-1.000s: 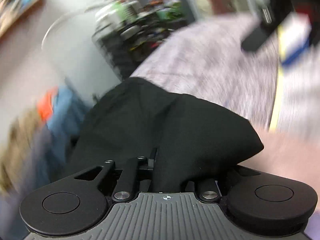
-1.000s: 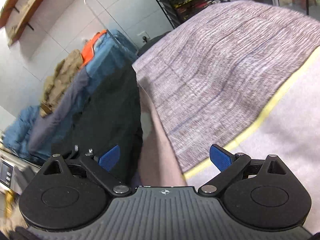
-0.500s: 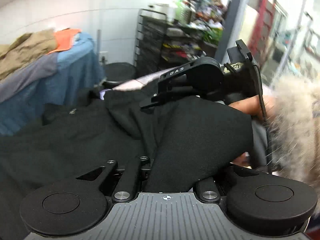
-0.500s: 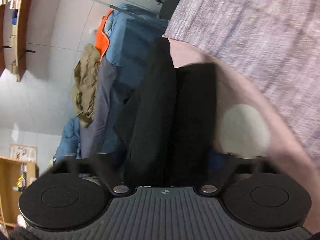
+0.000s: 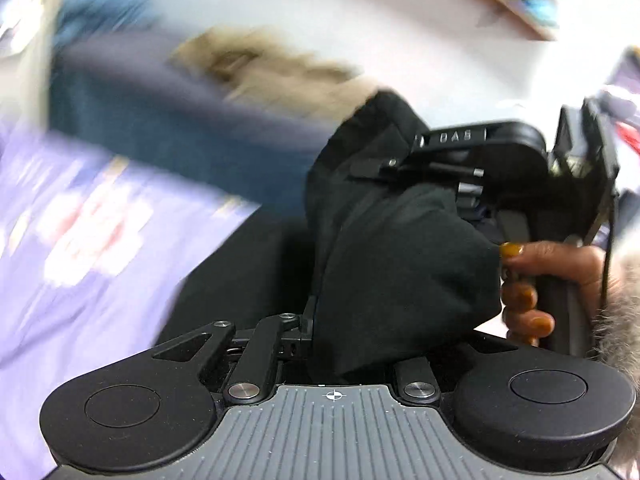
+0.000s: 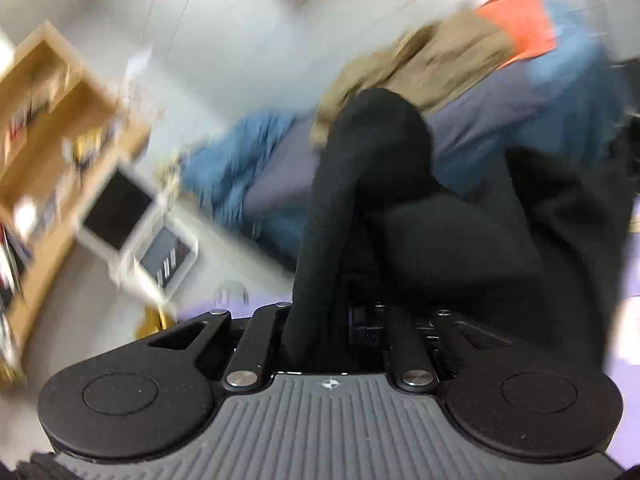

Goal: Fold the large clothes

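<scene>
Black garment (image 5: 400,264) (one), two tongs

- Your left wrist view looks along its hand-held gripper (image 5: 320,320), close on black garment (image 5: 400,272).
- Your right wrist view does likewise; both share the garment and clothes pile (image 6: 460,52), upper frame.

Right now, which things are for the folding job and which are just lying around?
For the job:
- black garment, bunched up
- left gripper, shut on it
- right gripper, jaws just closed onto it
- hand holding the right gripper's handle

Just lying about:
- pile of blue, tan and orange clothes
- wooden shelf
- white box with a dark panel, too blurred to name
</scene>
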